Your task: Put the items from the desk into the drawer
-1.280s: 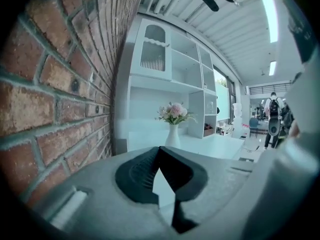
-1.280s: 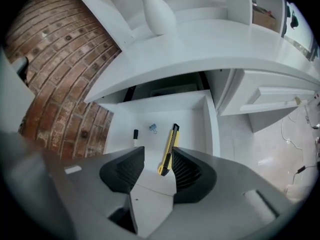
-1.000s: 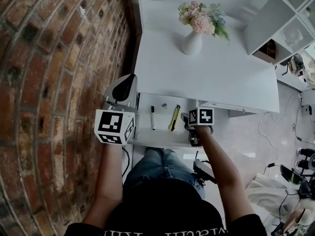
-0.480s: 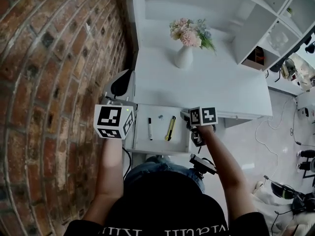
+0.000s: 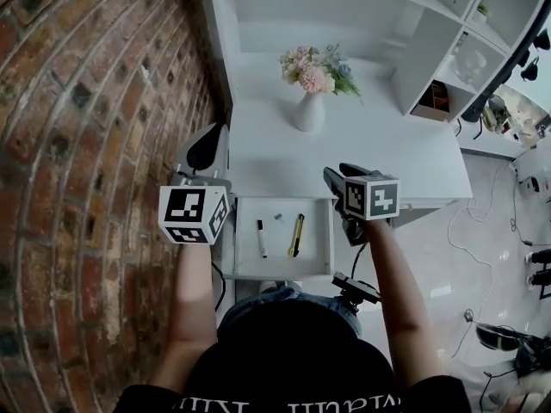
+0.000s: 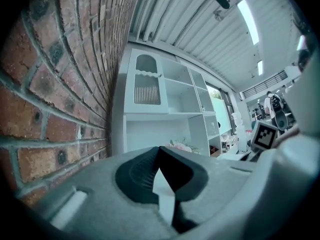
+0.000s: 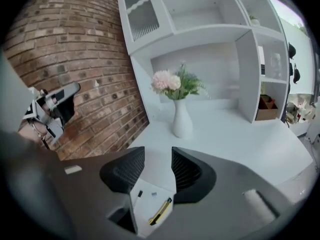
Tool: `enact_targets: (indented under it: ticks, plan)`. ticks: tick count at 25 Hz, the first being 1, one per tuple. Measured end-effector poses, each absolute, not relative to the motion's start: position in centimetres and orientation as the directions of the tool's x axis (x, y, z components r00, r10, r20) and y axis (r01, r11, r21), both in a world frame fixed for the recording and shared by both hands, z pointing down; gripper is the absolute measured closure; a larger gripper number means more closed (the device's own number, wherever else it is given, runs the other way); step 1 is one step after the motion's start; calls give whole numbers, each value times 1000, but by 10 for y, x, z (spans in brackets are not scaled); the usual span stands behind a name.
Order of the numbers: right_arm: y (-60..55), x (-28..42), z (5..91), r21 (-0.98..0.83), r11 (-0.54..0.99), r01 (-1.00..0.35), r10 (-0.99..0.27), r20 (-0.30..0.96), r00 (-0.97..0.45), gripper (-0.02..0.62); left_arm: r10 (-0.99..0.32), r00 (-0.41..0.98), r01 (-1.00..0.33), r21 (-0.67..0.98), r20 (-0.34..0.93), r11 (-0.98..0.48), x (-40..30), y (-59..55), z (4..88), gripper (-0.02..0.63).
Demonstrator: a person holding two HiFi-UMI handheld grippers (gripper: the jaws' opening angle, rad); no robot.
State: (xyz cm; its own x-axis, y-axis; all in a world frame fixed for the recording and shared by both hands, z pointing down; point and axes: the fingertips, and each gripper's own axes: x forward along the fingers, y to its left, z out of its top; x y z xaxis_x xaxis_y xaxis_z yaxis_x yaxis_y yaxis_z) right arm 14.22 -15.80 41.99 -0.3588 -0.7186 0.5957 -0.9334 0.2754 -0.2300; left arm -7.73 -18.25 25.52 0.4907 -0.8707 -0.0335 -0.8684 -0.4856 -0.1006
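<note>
The white drawer (image 5: 320, 249) stands pulled out under the desk (image 5: 387, 149). In it lie a black marker (image 5: 261, 237), a small clip (image 5: 278, 218) and a yellow utility knife (image 5: 296, 235). The right gripper view shows the knife (image 7: 160, 211) and the marker (image 7: 140, 194) below its jaws. My right gripper (image 5: 340, 172) hovers over the desk's front edge, right of the drawer, tilted down, open with nothing between its pads (image 7: 158, 156). My left gripper (image 5: 213, 136) is held level by the brick wall, left of the drawer. Its jaws meet at the tips (image 6: 159, 151) and hold nothing.
A white vase of pink flowers (image 5: 310, 110) stands at the back of the desk. A white shelf unit (image 5: 448, 50) rises behind and to the right. The brick wall (image 5: 86, 101) runs close along the left. Cables and gear lie on the floor at the right.
Both grippers have risen. The right one lifted from the drawer's front right corner to above the desk edge. The items in the drawer have not moved.
</note>
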Motion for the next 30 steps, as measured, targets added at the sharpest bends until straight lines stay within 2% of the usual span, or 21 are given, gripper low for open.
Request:
enact_targets:
  ticks: [8, 15, 23, 24, 26, 27, 30]
  plan:
    - [-176, 148, 309, -179, 289, -940, -901, 281, -330, 416, -874, 480, -875, -110, -79, -471, -79, -185, 235, 607]
    - [-154, 153, 233, 19, 244, -970, -969, -25, -244, 420, -876, 470, -881, -118, -110, -458, -83, -182, 225, 607]
    - [-131, 157, 211, 140, 216, -966, -967, -105, -231, 491, -877, 458, -887, -140, -146, -440, -89, -178, 214, 607]
    - [-130, 159, 211, 134, 211, -968, -969, -103, -226, 508, -876, 457, -888, -142, -153, -438, -90, -177, 212, 607]
    - [-127, 164, 212, 123, 199, -972, -973, -95, -211, 582, -874, 458, -887, -148, -164, -437, -91, -174, 209, 607]
    - [-126, 165, 212, 121, 195, -973, -974, -93, -207, 594, -872, 460, -886, -151, -169, -438, -91, -172, 207, 607]
    - [-123, 168, 211, 123, 195, -973, -974, -90, -207, 588, -864, 470, -880, -162, -179, -445, -89, -169, 204, 607]
